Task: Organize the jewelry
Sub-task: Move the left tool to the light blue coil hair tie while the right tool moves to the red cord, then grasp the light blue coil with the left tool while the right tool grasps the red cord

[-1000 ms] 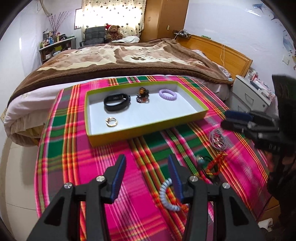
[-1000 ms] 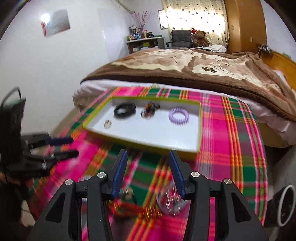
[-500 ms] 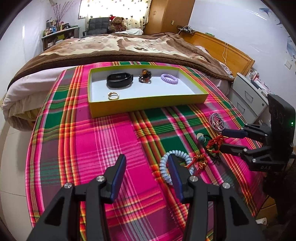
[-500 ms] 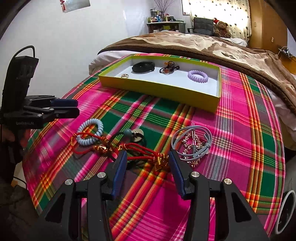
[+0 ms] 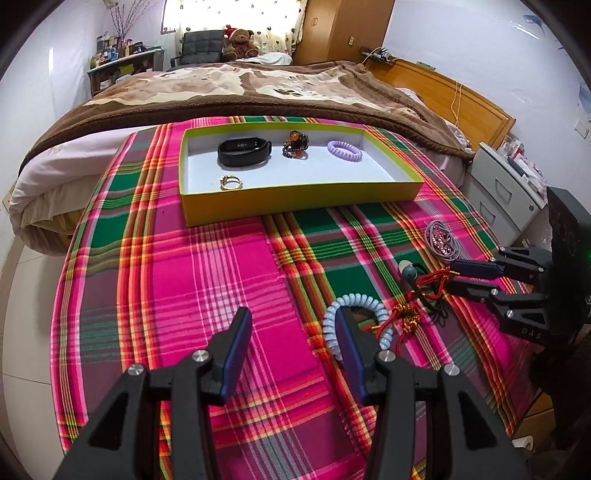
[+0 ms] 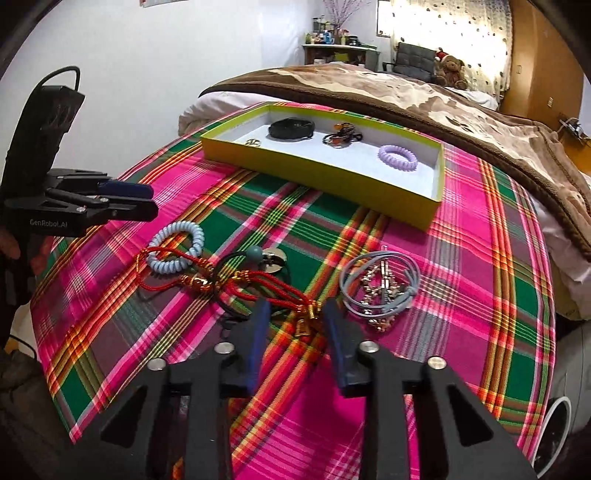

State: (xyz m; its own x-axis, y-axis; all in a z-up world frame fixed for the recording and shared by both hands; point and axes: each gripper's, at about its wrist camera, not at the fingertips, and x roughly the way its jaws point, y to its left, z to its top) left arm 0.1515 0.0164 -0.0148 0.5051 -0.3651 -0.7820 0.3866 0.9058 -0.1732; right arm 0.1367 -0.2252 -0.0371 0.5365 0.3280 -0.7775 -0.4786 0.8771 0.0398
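Plaid woven cloth (image 5: 207,280) covers the surface; a rectangular yellow-green cardboard tray (image 5: 295,201) sits near its far edge. Right gripper (image 6: 295,314): jaws have just been closing around the red braided cord with gold charms (image 6: 258,286), contact unclear. Left gripper (image 5: 291,325): jaws apart, beside the pale-blue spiral hair tie (image 5: 332,314).

This is a bedroom in a home. A wide bed with a brown and beige fleece blanket (image 5: 229,88) fills the middle, its orange wooden headboard (image 5: 454,96) against the white wall. A white bedside drawer cabinet (image 5: 506,192) stands beside it. A brown teddy bear in a red Santa hat (image 5: 240,42) sits by a dotted window curtain (image 6: 447,33), next to a tall wooden wardrobe (image 5: 343,29) and a cluttered shelf (image 5: 118,64).
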